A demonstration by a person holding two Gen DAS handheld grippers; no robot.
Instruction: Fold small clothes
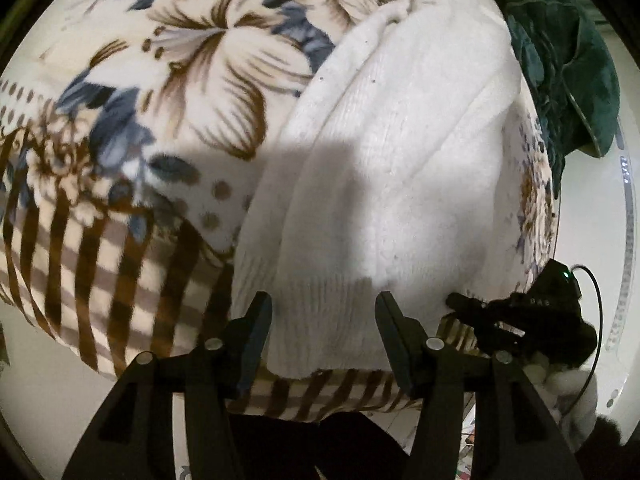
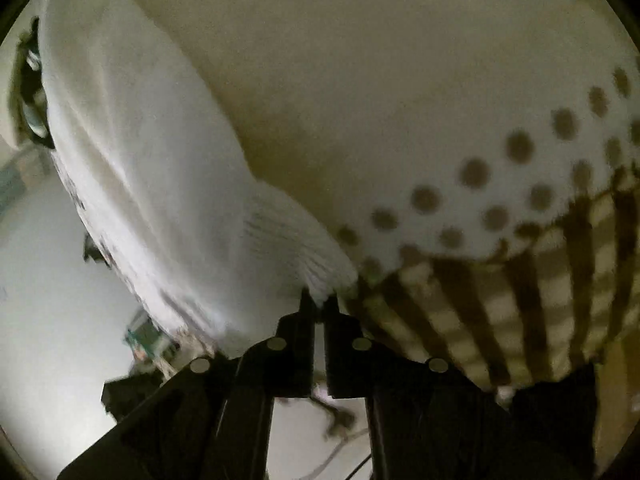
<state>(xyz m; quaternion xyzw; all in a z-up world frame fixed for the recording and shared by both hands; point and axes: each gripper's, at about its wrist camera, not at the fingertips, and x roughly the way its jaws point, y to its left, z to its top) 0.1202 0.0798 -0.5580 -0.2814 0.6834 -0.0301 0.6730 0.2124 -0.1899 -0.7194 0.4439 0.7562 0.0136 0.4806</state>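
The blanket (image 1: pixel 132 128), with its flowers, dots and brown stripes, covers the surface under everything; I cannot tell if a bed or a tabletop carries it. On it lies the white sweater (image 1: pixel 384 160), straight ahead of my left claw (image 1: pixel 324 308). Its long axis runs away from that claw, a little to the right, and its ribbed hem (image 1: pixel 320 320) is the nearest part.

The left claw is wide open and holds nothing. The hem lies between its two fingers and reaches below their tips, so I judge a short move forward and a closing would take it.

My right claw (image 2: pixel 319 300) is closed, or nearly closed, on a ribbed edge of the sweater (image 2: pixel 160 168). From this claw the cloth goes away up and to the left, and the dotted part of the blanket (image 2: pixel 480 168) is to the right. In the left view the right claw (image 1: pixel 468 304) touches the hem corner just to the right, so both claws are at the same hem, and the right one already has it.

A dark green cloth (image 1: pixel 560 52) lies far ahead to the right, beyond the sweater.

The sleeves and the collar I cannot make out. The right view is blurred, so how much cloth sits between the fingers is not clear.
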